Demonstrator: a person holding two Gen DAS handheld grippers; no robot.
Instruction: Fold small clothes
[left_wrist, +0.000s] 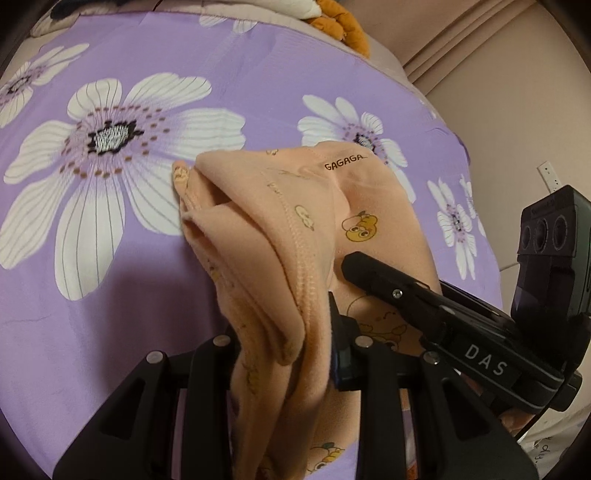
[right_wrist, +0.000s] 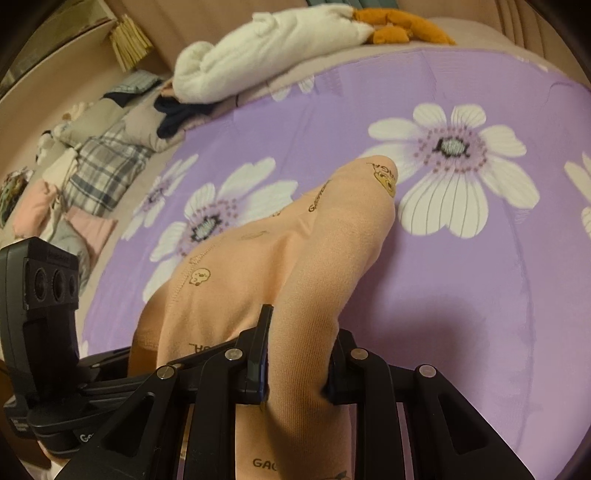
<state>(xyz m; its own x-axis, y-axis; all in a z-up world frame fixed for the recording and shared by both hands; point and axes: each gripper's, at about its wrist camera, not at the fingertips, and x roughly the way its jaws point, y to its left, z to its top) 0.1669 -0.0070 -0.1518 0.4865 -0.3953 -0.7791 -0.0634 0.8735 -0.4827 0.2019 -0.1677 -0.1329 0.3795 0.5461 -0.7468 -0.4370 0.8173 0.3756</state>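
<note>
One peach garment (left_wrist: 280, 229), printed with small cartoon ducks and the word GAGAGA, is bunched between two grippers above a purple bedsheet (left_wrist: 147, 280) patterned with large white flowers.

In the left wrist view, the left gripper (left_wrist: 284, 350) sits at 6 o'clock, its two fingers clamped on a thick gathered fold of the garment with a stitched hem running up the middle. The cloth rises from the jaws toward 12 o'clock and spreads out, its far edge drooping over the sheet. The right gripper (left_wrist: 436, 306) comes in from 4 o'clock, its dark finger lying against the cloth just beside the left gripper; from this view I cannot tell how its jaws stand. Four whole or partial white flowers show on the sheet here.

In the right wrist view, the right gripper (right_wrist: 295, 362) is at 6 o'clock, its two fingers closed on one rolled ridge of the same garment (right_wrist: 295, 251), which runs up toward 1 o'clock and ends in a rounded tip over the sheet (right_wrist: 461, 314). The left gripper's body (right_wrist: 44, 295) stands at 9 o'clock.

At 11 o'clock, one white plush toy (right_wrist: 266, 48) with orange parts lies beyond the sheet. At 9 to 10 o'clock, a heap of other clothes (right_wrist: 92, 166), plaid, pink and grey, lies well apart from the garment.
</note>
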